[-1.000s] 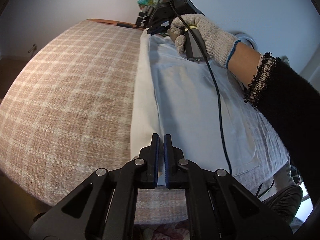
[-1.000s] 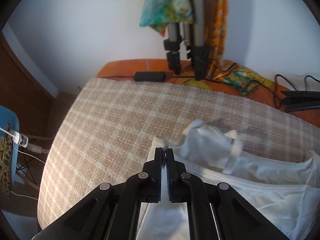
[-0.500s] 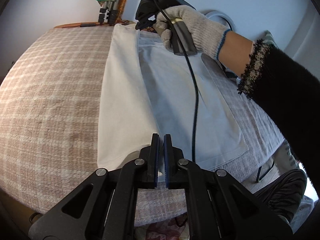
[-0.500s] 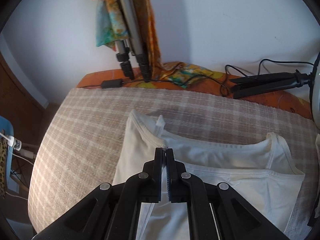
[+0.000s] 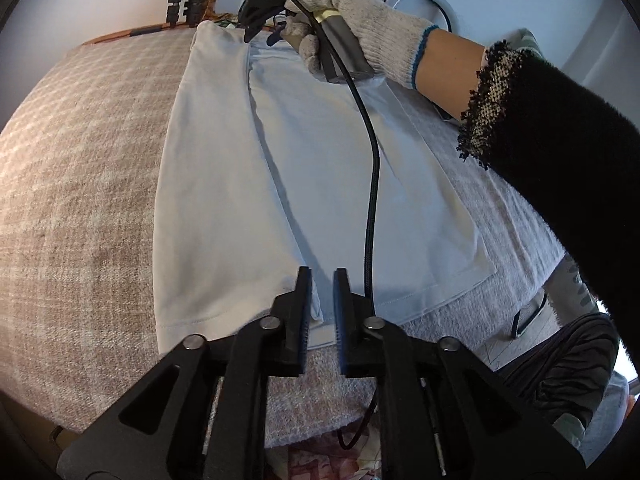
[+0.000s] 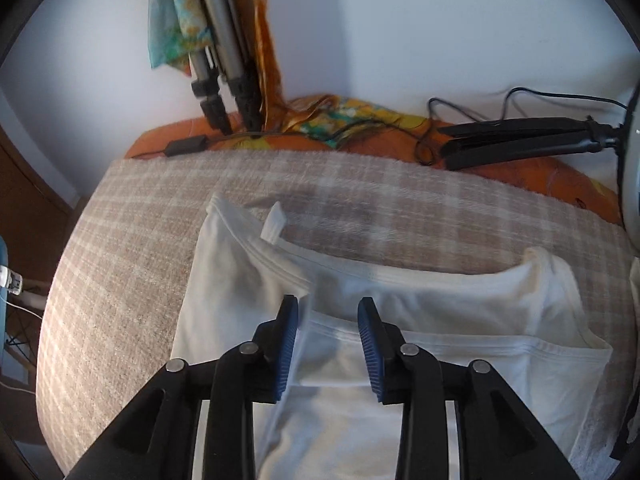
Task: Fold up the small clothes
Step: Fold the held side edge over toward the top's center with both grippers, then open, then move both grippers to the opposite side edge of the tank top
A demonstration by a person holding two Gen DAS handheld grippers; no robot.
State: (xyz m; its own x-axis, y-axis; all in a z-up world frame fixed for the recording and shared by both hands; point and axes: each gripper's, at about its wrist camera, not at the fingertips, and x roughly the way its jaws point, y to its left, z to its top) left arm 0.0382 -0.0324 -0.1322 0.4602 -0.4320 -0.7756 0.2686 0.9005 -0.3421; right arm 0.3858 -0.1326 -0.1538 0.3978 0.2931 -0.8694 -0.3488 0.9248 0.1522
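A white sleeveless top (image 5: 288, 168) lies flat on the checked blanket (image 5: 80, 152), its left side folded over lengthwise. My left gripper (image 5: 322, 280) is open a little, just above the hem edge of the fold. My right gripper (image 6: 328, 312) is open over the neckline end of the top (image 6: 440, 312); it also shows in the left wrist view (image 5: 260, 26), held by a gloved hand at the far end of the top. Neither gripper holds cloth.
A tripod (image 6: 224, 64) draped with colourful scarves stands at the far edge. A black hair straightener (image 6: 520, 140) and cables lie on the orange cover (image 6: 400, 140) behind the blanket. A ring light (image 5: 416, 0) stands at the right.
Both grippers were shut on the edge of the top and carried it leftward over the garment. Now both have opened and let go, and the fold lies flat.
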